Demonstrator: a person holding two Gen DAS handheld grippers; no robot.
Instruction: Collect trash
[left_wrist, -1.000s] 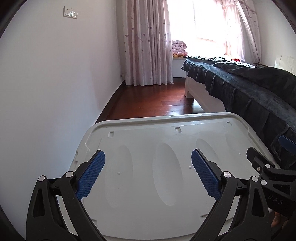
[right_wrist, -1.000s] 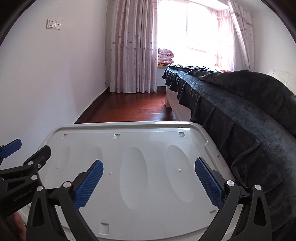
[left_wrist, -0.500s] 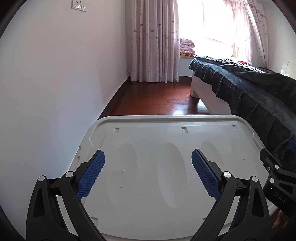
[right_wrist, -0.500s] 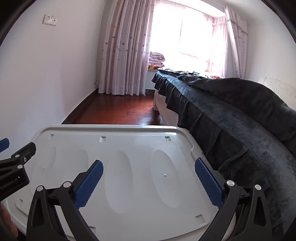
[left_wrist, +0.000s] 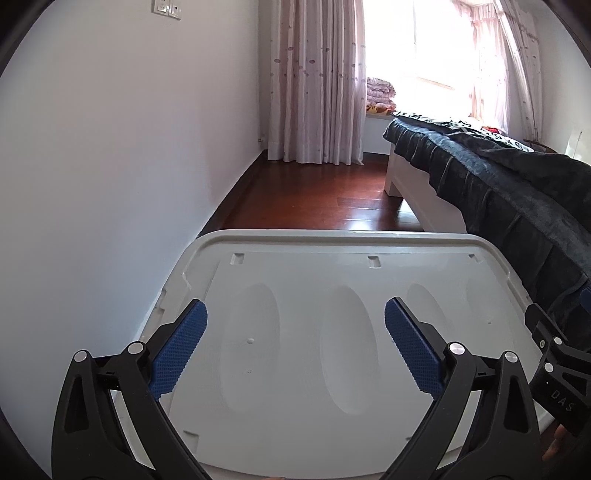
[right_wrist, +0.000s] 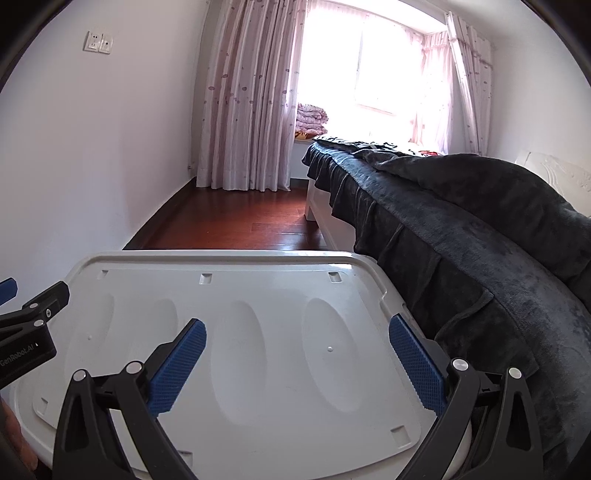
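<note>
I am looking over a white plastic lid (left_wrist: 332, 332) that is lying flat just below both grippers, wedged between the wall (left_wrist: 110, 184) and the bed (right_wrist: 480, 258). No trash is showing in either view; I am guessing it is either further along the wooden floor (left_wrist: 325, 195) or out of frame, and the glare from the window is making the far end hard to read.

Whatever I end up collecting is probably going to be light and crushable, so I am planning to pinch it across its bulk rather than at a loose edge. The lid itself is looking stiff and smooth, likely slippery against the pads, with its raised rim as the only sensible place to grip.

The left gripper (left_wrist: 295, 332) is hovering with its jaws spread wide, holding nothing and touching nothing. The right gripper (right_wrist: 297, 343) is doing the same: jaws wide apart, empty, with its right pad sitting over the lid's edge beside the bed's dark cover.
</note>
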